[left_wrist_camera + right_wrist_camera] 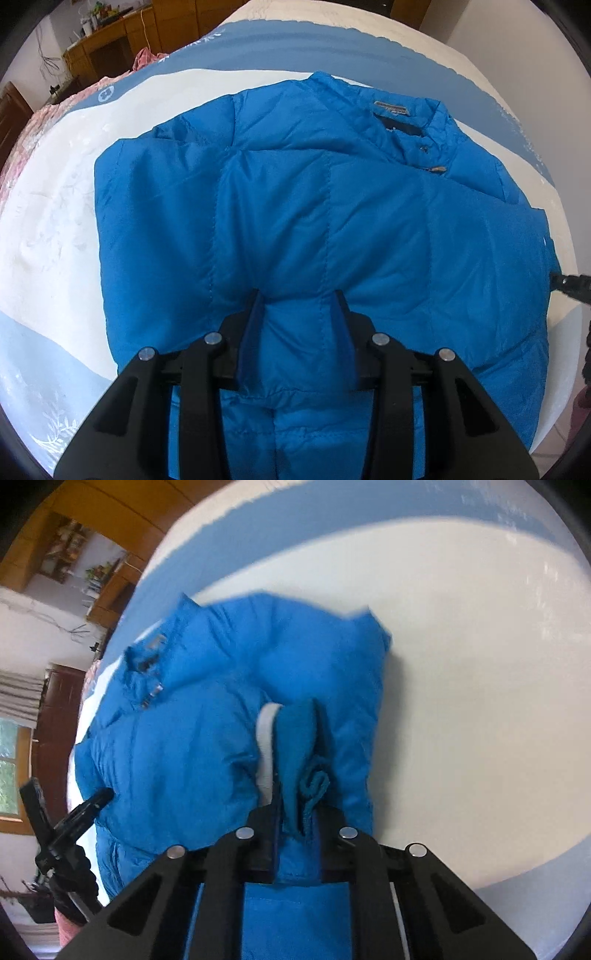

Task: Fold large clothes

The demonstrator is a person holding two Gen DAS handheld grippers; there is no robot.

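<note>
A bright blue quilted puffer jacket (pixel 314 206) lies on a bed, its collar and grey label at the far right. My left gripper (pixel 299 299) sits over the jacket's near edge with its jaws apart and a bulge of blue fabric between them. In the right wrist view the jacket (pixel 177 746) is bunched and partly lifted. My right gripper (pixel 295 738) is shut on a fold of the jacket's blue fabric with a white trim strip (pixel 266 746). The left gripper shows at the left of that view (pixel 70 823), the right gripper at the right edge of the left wrist view (pixel 576 286).
The bed has a white and blue bedspread (pixel 55 221), (pixel 480 701). A pink blanket (pixel 44 122) lies at its far left. Wooden cabinets (pixel 122 48) and a dark door (pixel 59 720) stand beyond the bed.
</note>
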